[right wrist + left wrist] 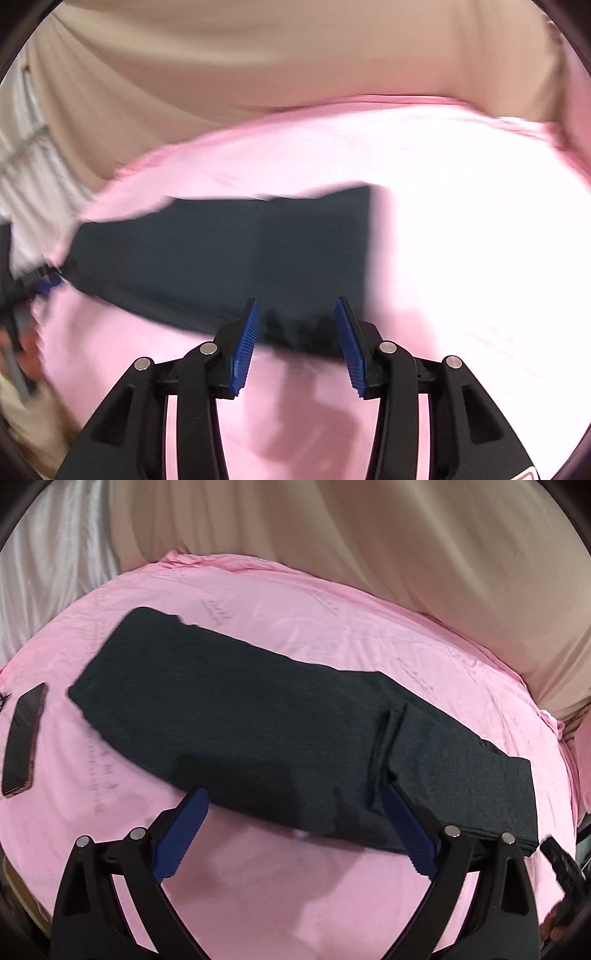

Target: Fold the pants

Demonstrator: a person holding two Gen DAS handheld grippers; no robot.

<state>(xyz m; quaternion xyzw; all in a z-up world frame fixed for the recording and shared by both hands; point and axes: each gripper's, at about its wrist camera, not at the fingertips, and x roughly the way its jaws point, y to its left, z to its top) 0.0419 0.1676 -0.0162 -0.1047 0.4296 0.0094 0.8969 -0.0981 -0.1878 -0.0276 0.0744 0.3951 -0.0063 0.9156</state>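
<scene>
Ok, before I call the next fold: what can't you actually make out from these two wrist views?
- Right wrist view: motion blur smears the pants, so layers and edges are unreadable; the sheet is blown out white.
- Left wrist view: the pants' near edge is hidden behind the left gripper.
- Left wrist view: the phone sits at the distorted rim, with no detail.
- Right gripper open; cloth contact unclear.

My left gripper (295,834) is matte black plastic, two curved arms forking outward, each carrying two round silver pivot pins. Ribbed blue pads (181,838) line the fingers' inner faces. My right gripper (297,347) has the same build, with a red marking at its lower edge.
</scene>
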